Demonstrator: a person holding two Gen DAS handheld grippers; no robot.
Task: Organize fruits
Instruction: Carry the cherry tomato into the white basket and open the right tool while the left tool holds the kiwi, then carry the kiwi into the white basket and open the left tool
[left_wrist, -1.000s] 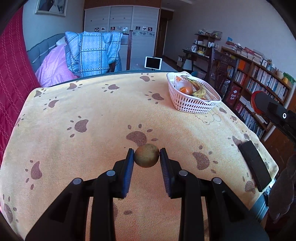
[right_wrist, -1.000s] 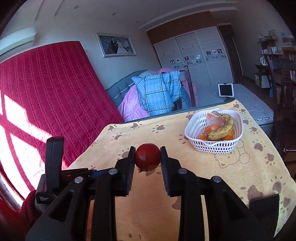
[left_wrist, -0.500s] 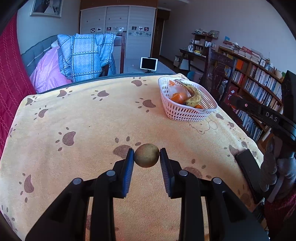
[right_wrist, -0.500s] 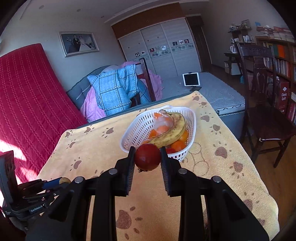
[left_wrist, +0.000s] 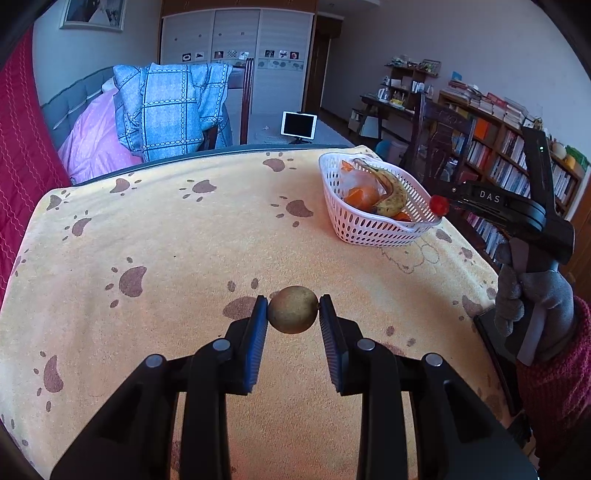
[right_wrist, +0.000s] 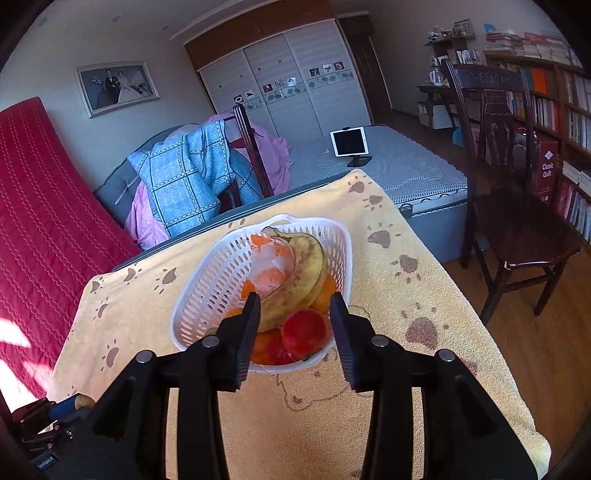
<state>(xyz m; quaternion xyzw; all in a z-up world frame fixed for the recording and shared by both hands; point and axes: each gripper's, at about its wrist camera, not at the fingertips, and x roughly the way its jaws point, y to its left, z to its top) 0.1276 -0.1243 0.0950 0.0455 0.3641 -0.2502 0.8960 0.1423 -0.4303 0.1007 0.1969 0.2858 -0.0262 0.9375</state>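
Right gripper (right_wrist: 293, 314), frame centre: jaws just opening, red fruit (right_wrist: 306, 331) loose between them over basket (right_wrist: 195, 295); withdraw clear. Left gripper (left_wrist: 293, 314) clamps brown fruit (left_wrist: 293, 309).

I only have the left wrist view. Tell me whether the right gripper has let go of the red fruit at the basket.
Observer: The right gripper has just been opening. Its jaws now stand wider than the red fruit, with a clear gap on one side.
Operator: Say where the fruit sits.
Observer: It is inside the near rim of the white basket, beside the lower end of the banana.
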